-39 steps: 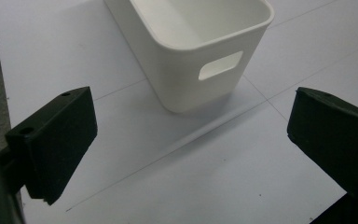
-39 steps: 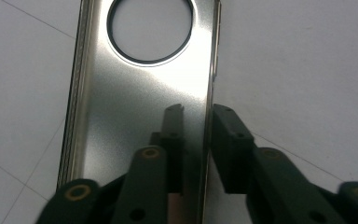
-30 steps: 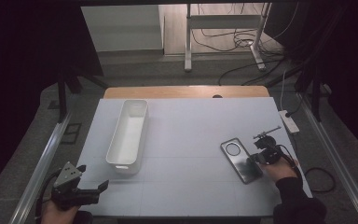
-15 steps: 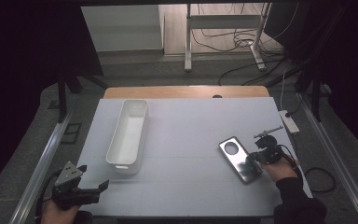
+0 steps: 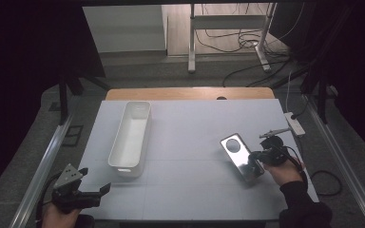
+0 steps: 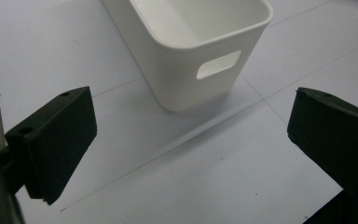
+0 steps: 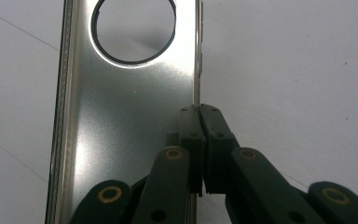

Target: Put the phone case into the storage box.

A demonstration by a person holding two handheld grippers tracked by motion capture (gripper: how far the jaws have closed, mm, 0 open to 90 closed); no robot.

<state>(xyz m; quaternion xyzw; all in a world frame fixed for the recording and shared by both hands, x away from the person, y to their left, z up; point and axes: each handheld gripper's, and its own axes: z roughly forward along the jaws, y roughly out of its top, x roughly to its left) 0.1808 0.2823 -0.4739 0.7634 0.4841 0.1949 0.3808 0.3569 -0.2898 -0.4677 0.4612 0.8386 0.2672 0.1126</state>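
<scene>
A silvery phone case [image 5: 238, 153] with a round cutout lies slanted at the right of the white table [image 5: 190, 142]. My right gripper [image 5: 256, 160] is shut on its near right edge. In the right gripper view the two jaws meet at the right gripper [image 7: 199, 112], pinching the rim of the phone case [image 7: 126, 116]. A long white bin [image 5: 120, 137] stands left of centre. My left gripper [image 5: 95, 181] hovers open at the table's near left corner. In the left gripper view the left gripper [image 6: 193, 140] points at the handle end of the bin [image 6: 182, 51], with nothing between its jaws.
A white power strip [image 5: 294, 124] lies at the table's right edge, just beyond my right hand. A wooden strip [image 5: 190, 93] borders the far edge. Metal rails run along both sides, and cables lie on the floor behind.
The phone case has shifted slightly in my right gripper's hold and looks a little more raised. My left gripper has stayed where it was.
</scene>
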